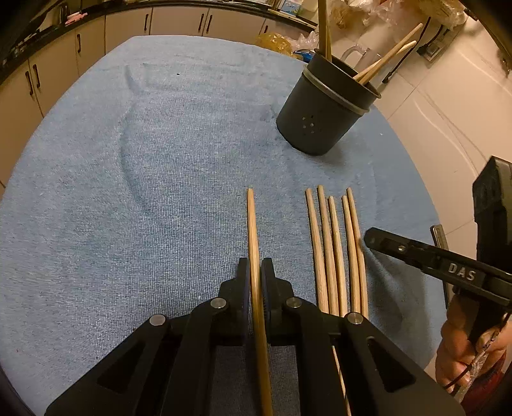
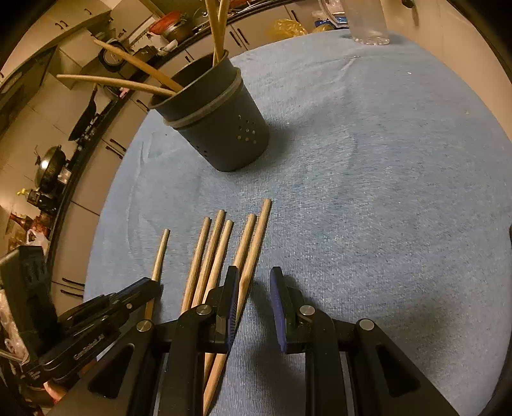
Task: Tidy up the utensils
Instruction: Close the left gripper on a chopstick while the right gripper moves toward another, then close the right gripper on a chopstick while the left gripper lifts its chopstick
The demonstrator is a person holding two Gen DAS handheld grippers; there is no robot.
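My left gripper (image 1: 255, 272) is shut on a single wooden chopstick (image 1: 252, 230) that lies on the blue cloth (image 1: 144, 176). Several more chopsticks (image 1: 332, 249) lie side by side to its right. A dark grey utensil holder (image 1: 320, 112) stands beyond them with several chopsticks inside. My right gripper (image 2: 254, 281) is open just above the right end of the row of chopsticks (image 2: 220, 256); its left finger (image 2: 231, 297) is over the outermost chopstick (image 2: 256, 246). The holder (image 2: 220, 128) also shows in the right wrist view, as does the left gripper (image 2: 140, 289).
A clear plastic cup (image 2: 368, 22) stands at the far edge of the cloth. Kitchen cabinets (image 1: 96, 35) and a counter with pots (image 2: 51, 166) lie beyond the table. Plastic bags (image 1: 278, 43) sit behind the holder.
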